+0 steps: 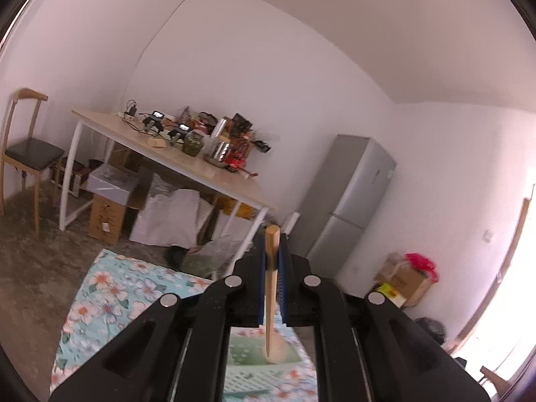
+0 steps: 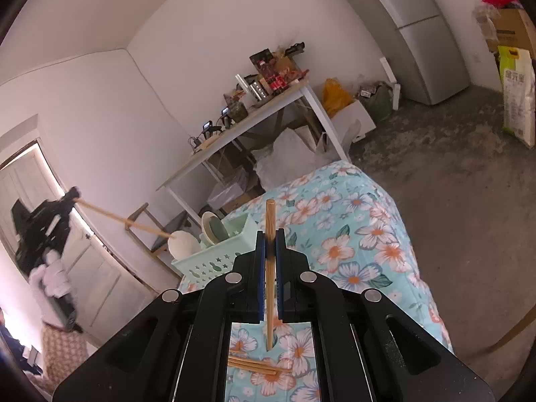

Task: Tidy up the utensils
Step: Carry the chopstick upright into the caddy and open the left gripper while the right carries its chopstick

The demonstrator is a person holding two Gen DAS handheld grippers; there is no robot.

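Note:
My left gripper (image 1: 272, 244) is shut on the handle of a wooden spoon (image 1: 270, 301), whose bowl hangs down over a mint green basket (image 1: 248, 351). In the right wrist view the left gripper (image 2: 75, 194) is raised at the far left, and its wooden spoon (image 2: 124, 221) slants down toward the basket (image 2: 217, 261), which holds plates and a bowl. My right gripper (image 2: 269, 238) is shut on a single wooden chopstick (image 2: 269, 288), held upright above the floral tablecloth (image 2: 361, 234). Several more chopsticks (image 2: 254, 365) lie on the cloth below it.
Beyond the floral table stands a white-legged desk (image 1: 187, 164) cluttered with gadgets and jars, with boxes and bags under it. A wooden chair (image 1: 26, 154) is at the left and a grey fridge (image 1: 351, 194) at the right. Cardboard boxes (image 1: 405, 281) and a rice bag (image 2: 517, 100) sit on the floor.

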